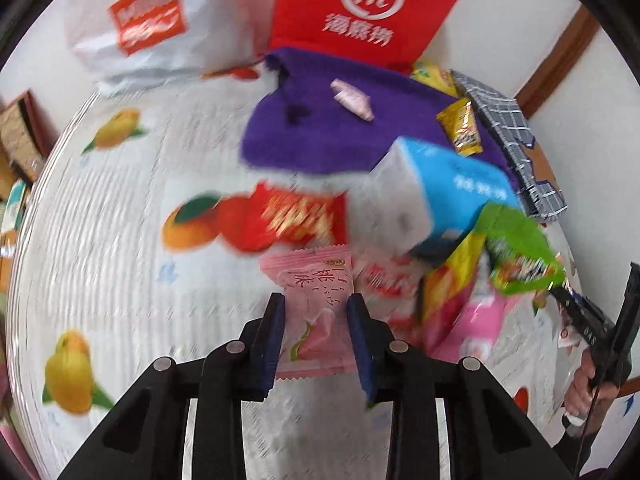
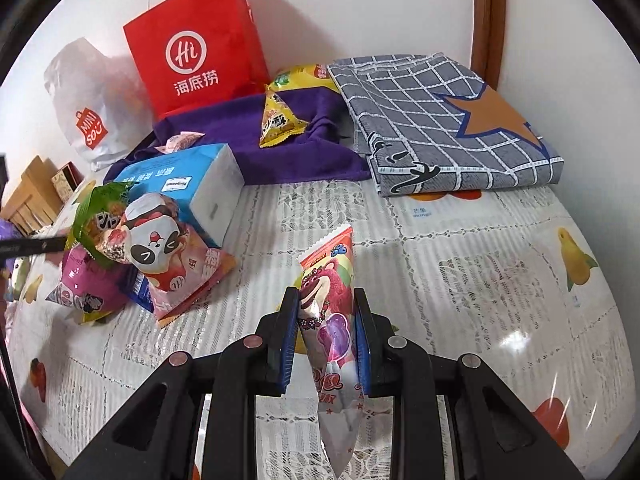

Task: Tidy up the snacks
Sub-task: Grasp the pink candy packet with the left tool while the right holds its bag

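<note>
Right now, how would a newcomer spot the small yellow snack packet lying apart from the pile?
Find the red paper bag against the wall; a purple cloth spreads in front of it. On that cloth, near the folded checked fabric, lies the yellow packet. It alone is pyramid-shaped, unlike the flat yellow bag behind.

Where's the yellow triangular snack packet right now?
In the right wrist view, the yellow triangular packet lies on the purple cloth at the back, between the red paper bag and the folded checked fabric.
</note>
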Motion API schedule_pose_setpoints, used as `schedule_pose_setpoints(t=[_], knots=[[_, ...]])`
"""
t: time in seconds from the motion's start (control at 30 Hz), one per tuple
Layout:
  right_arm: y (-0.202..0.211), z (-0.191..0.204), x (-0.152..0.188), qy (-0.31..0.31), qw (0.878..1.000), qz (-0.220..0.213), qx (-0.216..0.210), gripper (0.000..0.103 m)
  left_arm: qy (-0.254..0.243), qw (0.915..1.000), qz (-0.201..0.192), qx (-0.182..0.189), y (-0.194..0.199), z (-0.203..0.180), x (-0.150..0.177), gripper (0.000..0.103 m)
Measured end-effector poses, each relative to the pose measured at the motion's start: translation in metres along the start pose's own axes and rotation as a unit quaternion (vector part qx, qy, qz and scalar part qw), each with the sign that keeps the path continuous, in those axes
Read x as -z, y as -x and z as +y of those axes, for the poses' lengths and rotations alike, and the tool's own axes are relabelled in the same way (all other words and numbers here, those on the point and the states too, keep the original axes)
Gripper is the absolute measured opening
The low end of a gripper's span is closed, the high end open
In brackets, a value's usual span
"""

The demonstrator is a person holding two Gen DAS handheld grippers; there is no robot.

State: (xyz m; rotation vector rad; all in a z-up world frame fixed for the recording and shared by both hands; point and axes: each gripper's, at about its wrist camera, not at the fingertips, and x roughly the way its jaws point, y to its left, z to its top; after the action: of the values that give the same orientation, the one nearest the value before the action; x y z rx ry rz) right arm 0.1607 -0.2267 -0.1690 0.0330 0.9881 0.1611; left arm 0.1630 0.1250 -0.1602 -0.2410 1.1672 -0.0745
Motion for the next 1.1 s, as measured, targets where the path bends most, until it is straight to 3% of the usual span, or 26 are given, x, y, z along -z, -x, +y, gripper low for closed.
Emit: schedule_pose_setpoints(t=[0.27, 0.43, 0.6, 0.7, 0.87, 1.1], knots=[[-0.017, 0.007, -0.002, -0.012, 1.0, 0.013, -0.003, 0.026, 0.029, 0.9996, 0.005, -0.005, -0.006, 0.023, 0.024, 0.034], [-0.023, 0.009, -0.003, -0.014, 1.0, 0.013, 0.002, 0.026, -0.005, 0.9997, -0.005, -0.023, -0.012, 0.009, 0.027, 0.059], [-0.028, 0.008, -0.004, -0.02, 1.0, 0.013, 0.002, 0.026, -0.021, 0.9969, -0.027, -0.07, -0.019, -0.006, 0.026, 0.059], [-0.029, 0.009, -0.005, -0.017, 1.0, 0.007, 0.0, 0.026, -0.038, 0.9914, -0.053, -0.113, -0.018, -0.01, 0.031, 0.036], [-0.034, 0.011, -0.003, -0.01, 1.0, -0.004, 0.013, 0.027, -0.034, 0.9916, -0.077, -0.098, -0.015, -0.001, 0.035, 0.036], [-0.035, 0.01, -0.005, -0.012, 1.0, -0.003, 0.008, 0.028, -0.045, 0.9869, -0.111, -0.107, -0.016, -0.007, 0.044, 0.037]])
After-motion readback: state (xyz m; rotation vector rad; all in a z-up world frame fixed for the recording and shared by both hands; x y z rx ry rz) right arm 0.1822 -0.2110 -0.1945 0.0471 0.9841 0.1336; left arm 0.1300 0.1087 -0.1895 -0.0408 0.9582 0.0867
